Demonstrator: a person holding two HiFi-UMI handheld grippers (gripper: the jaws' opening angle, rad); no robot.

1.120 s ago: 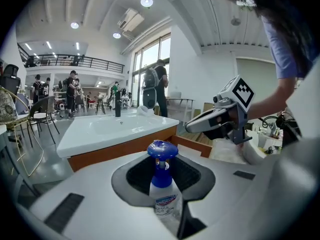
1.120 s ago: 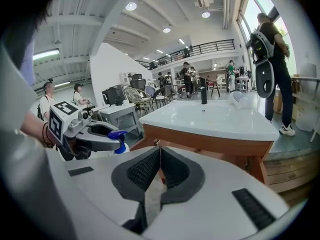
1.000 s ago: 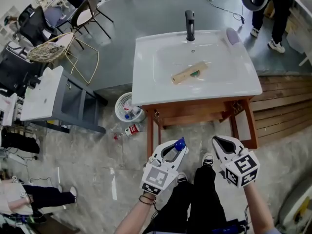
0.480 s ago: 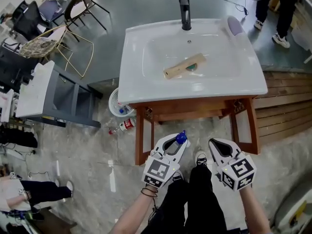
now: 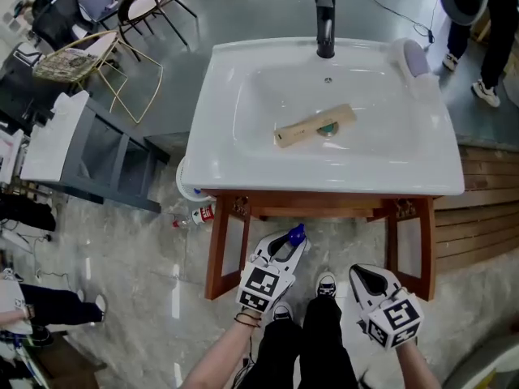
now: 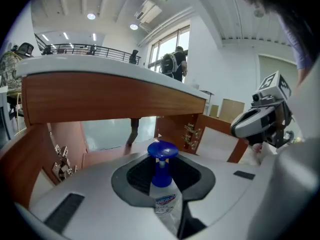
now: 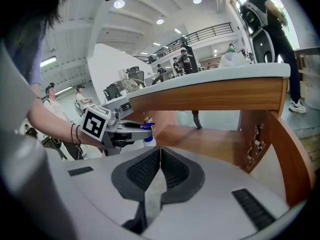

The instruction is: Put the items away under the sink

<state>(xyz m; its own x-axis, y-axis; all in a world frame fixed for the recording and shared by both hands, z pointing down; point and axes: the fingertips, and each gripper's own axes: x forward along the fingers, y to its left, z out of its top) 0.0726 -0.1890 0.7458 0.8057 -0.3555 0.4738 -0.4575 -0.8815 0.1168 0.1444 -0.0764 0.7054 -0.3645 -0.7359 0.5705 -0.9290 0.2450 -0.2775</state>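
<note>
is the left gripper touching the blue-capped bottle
Touching. In the left gripper view, the left gripper is clamped on the blue-capped bottle, jaws against both sides.

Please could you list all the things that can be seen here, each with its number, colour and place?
sink: one, white, centre of the head view
tap: one, black, at the sink's back edge
wooden piece: one, light brown, lying in the basin
wooden stand: one, brown, under the sink
floor bottle: one, red and white, left of the stand
bottle: one, clear with blue cap, before the stand
left gripper: one, grey-white, shut on the bottle
right gripper: one, grey-white, shut, empty
</note>
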